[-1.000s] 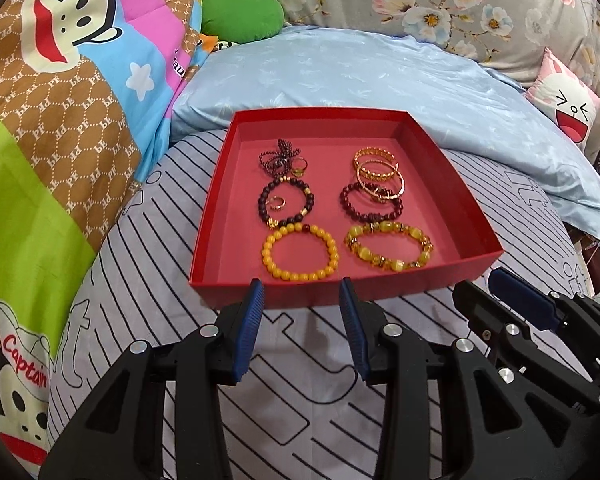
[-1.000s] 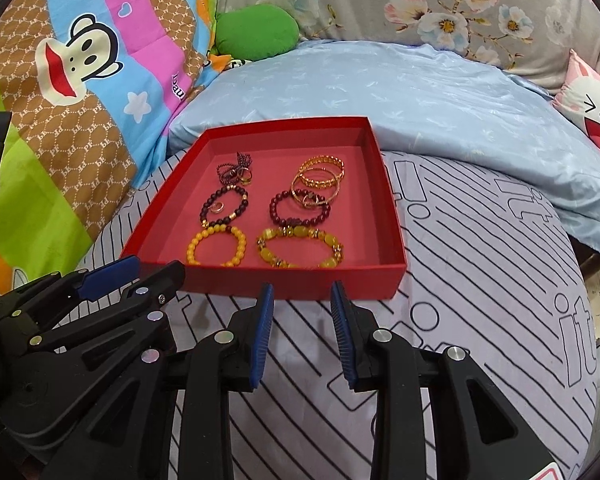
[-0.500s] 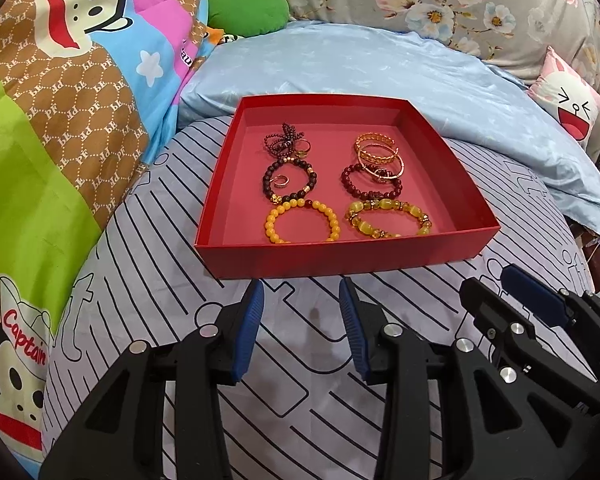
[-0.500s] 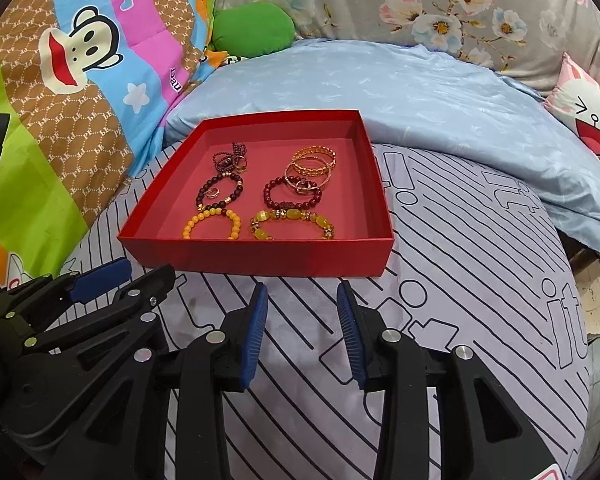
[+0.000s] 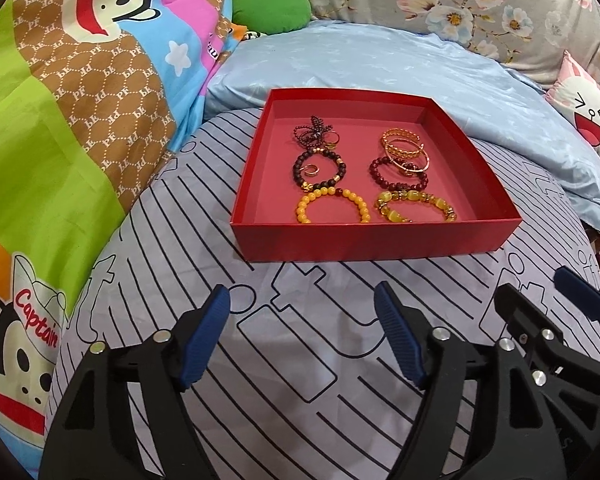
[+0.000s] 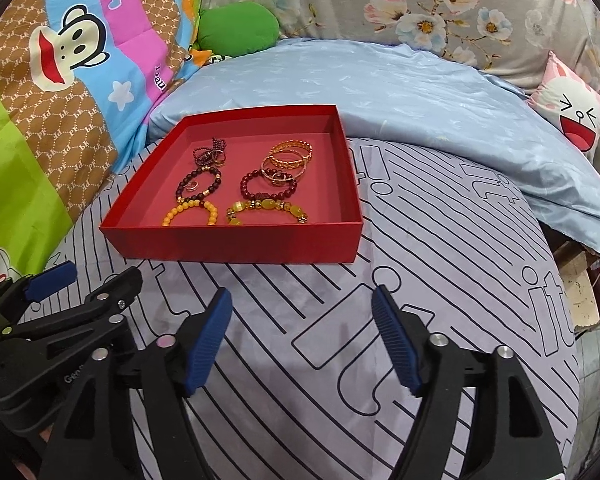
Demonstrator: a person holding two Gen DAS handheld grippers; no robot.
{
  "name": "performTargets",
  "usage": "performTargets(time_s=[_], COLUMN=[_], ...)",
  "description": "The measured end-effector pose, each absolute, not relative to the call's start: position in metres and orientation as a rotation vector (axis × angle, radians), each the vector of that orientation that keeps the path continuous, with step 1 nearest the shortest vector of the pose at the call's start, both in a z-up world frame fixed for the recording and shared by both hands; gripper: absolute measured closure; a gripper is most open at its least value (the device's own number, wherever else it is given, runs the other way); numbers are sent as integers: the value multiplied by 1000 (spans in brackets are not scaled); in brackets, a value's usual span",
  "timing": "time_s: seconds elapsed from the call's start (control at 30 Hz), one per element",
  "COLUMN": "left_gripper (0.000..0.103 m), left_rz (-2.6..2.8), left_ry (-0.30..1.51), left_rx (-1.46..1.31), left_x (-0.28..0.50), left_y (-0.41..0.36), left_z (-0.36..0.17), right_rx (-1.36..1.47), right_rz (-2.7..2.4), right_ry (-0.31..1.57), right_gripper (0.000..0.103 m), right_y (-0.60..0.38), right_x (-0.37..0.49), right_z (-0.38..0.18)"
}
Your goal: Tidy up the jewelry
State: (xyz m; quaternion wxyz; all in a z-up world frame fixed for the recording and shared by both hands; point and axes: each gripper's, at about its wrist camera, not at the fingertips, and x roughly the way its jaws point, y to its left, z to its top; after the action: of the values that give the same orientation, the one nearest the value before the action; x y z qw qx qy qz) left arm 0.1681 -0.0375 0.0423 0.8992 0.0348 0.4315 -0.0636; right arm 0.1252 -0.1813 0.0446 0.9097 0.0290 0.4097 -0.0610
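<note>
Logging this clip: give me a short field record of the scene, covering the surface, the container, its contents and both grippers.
surface: striped bedsheet
container: red tray, open top, resting on the sheet
contents: beaded bracelets in two columns, yellow bracelet nearest on the left, gold bangles at far right
left gripper: jaws opening, nothing between them, short of the tray
right gripper: jaws opening, nothing between them, short of the tray

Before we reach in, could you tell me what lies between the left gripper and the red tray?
Only bare striped bedsheet: the left wrist view shows nothing between the left gripper, its empty jaws opening, and the red tray.
</note>
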Motion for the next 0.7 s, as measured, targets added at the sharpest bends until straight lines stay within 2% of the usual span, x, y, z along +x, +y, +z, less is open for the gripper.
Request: performTargets(time_s=[0.13,0.33,0.4,0.7], left_gripper=[23,19,14,12], left_rz=[-114,-107,-100,-100], left_ry=[887,889,888,884], left_rx=[68,74,70,68], left_x=[166,163,162,160], left_y=[-32,-29,-28,-27], left_z=[43,42,42,45], right_rx=[62,57,63,90], right_rz=[-127,-116,-115,-124], right_ry=[842,857,858,845], right_gripper=[19,19,19,18], right_y=[-183,-183,-183,-187], right_x=[122,120,119,115], right_z=[44,42,41,44])
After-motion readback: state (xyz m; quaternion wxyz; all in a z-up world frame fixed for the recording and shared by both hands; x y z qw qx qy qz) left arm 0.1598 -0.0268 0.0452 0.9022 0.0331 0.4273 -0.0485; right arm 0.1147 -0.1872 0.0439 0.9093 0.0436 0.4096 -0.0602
